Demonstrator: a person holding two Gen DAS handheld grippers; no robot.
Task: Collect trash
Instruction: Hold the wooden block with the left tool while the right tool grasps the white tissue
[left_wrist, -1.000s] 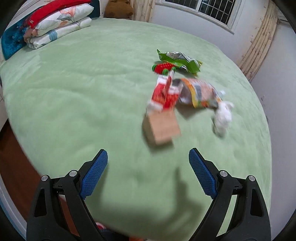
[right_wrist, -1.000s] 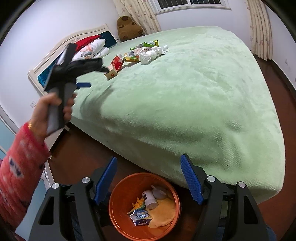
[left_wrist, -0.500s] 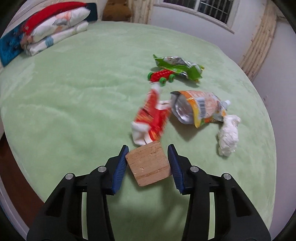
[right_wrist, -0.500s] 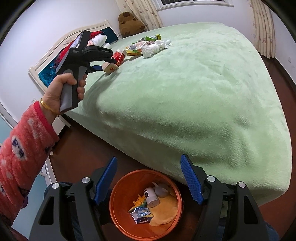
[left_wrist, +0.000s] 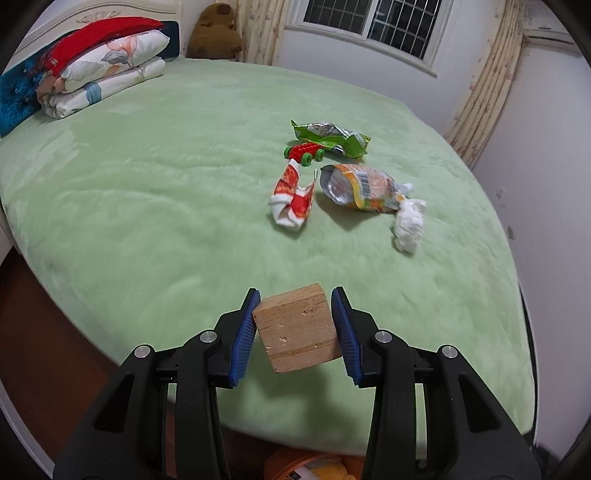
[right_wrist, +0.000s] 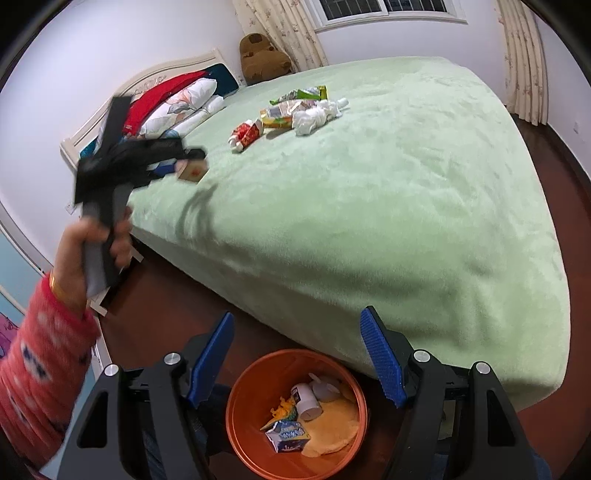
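My left gripper (left_wrist: 295, 328) is shut on a wooden block (left_wrist: 297, 328) and holds it above the near edge of the green bed (left_wrist: 147, 184); it also shows in the right wrist view (right_wrist: 192, 166). On the bed lie a red-and-white wrapper (left_wrist: 291, 199), an orange snack bag (left_wrist: 360, 188), a white tissue wad (left_wrist: 408, 223) and a green wrapper (left_wrist: 328, 134). My right gripper (right_wrist: 297, 363) is open and empty above an orange bin (right_wrist: 295, 413) on the floor, which holds several pieces of trash.
A red-and-green toy car (left_wrist: 304, 151) sits beside the green wrapper. Folded bedding (left_wrist: 99, 70) and a brown plush toy (left_wrist: 214, 31) lie at the bed's head. Dark wooden floor (right_wrist: 177, 306) runs along the bed's side. Curtains (left_wrist: 480, 96) hang at the far wall.
My left gripper closed on the wooden block, lifted it off the bed and drew it back toward the bed's edge. My right gripper stayed open over the bin.
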